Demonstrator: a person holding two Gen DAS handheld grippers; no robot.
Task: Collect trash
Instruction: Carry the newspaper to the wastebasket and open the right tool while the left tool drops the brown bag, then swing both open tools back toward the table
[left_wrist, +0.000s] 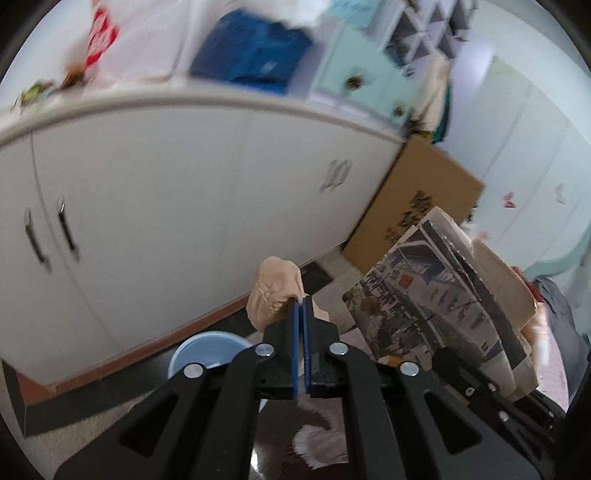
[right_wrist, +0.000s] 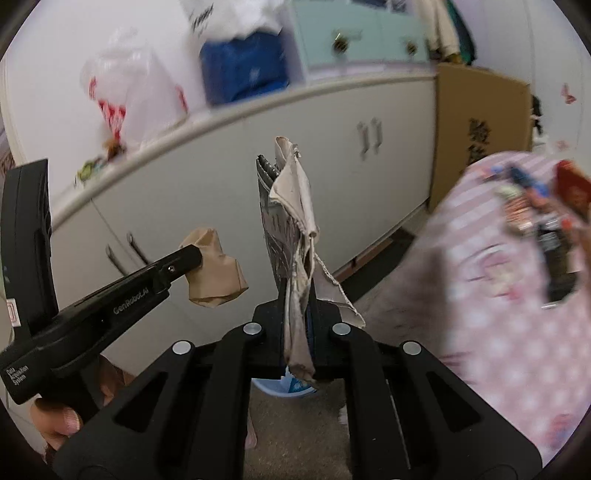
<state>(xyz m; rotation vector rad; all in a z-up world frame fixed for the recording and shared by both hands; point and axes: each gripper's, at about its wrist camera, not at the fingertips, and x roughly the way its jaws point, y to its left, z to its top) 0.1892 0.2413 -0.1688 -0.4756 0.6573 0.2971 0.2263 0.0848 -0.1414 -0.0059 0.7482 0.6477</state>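
My left claw is clamped on a crumpled brown paper ball, which juts past its tips. My right claw pinches a folded newspaper standing upright between its fingers. Both are held aloft before a white cabinet. Only the left view shows the blue bin below; only the right view shows the pink bed.
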